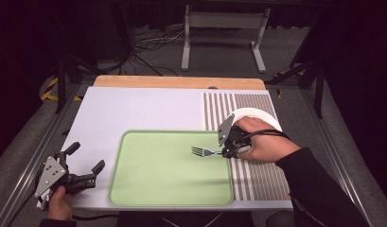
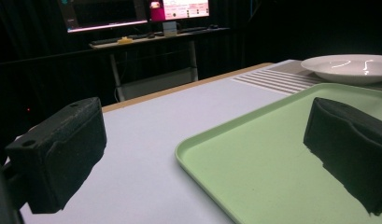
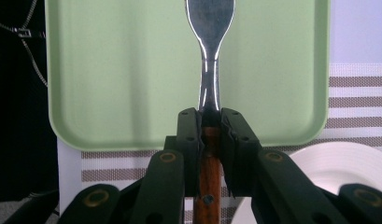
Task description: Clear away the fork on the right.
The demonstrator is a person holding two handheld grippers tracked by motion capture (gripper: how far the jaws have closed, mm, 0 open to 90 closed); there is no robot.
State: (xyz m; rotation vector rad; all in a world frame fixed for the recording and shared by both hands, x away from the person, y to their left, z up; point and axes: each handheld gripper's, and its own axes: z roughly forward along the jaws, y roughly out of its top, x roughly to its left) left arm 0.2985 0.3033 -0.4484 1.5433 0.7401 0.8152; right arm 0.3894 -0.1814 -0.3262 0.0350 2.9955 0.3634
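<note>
Right gripper (image 3: 211, 126) clamped on fork (image 3: 210, 28) above green tray (image 1: 148, 189); wooden handle seen in right gripper view. Left gripper (image 1: 86, 163) agape, empty.

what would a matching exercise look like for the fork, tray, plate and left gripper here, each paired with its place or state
Column one:
1. fork
2. tray
3. plate
4. left gripper

Column two:
A. white, on the striped mat behind the right hand
B. jaws open, nothing between them, at the table's near left corner
C. clamped by its wooden handle in the right gripper, tines over the tray
D. light green, bare, in the middle of the table

Pairs: 1-C, 2-D, 3-A, 4-B
</note>
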